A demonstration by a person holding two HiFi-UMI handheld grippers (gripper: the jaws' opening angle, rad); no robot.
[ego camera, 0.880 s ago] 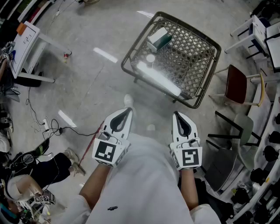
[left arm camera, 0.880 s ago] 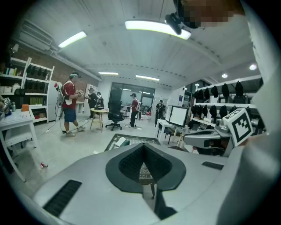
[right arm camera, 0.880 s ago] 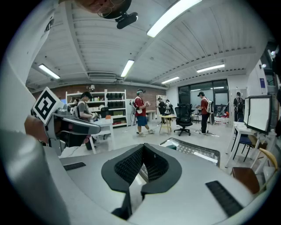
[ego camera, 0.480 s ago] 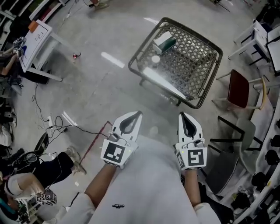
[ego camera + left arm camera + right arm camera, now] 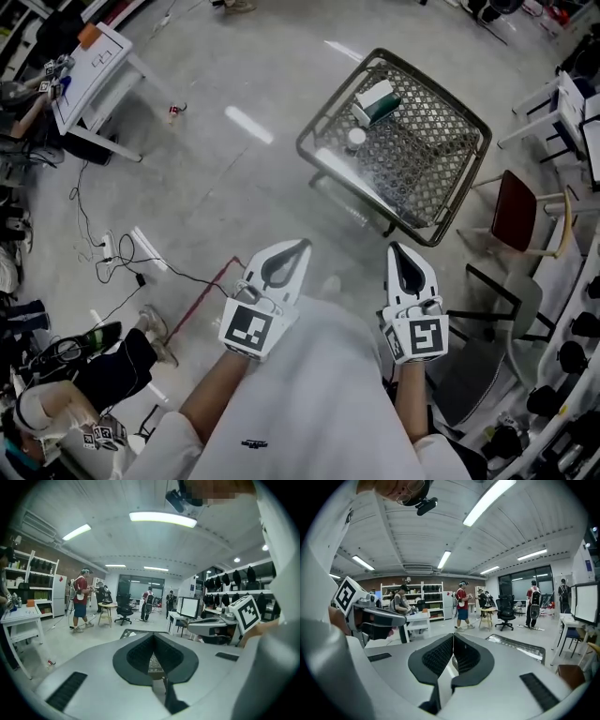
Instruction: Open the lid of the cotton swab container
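Observation:
A low table with a lattice glass top stands ahead of me on the floor. On its far left part sit a small round white-lidded container and a white and green box. My left gripper and my right gripper are held close to my body, well short of the table, tips pointing forward. Both are shut with nothing between the jaws, as the left gripper view and right gripper view show. The table's edge shows past the right jaws.
A red-seated chair and dark chairs stand right of the table. A white desk is at far left, cables and a power strip lie on the floor. Several people stand far off in the room.
The view has shifted so the table sits further right and lower in the picture. Both grippers stay shut and close to my body, the left tip slightly higher and further right.

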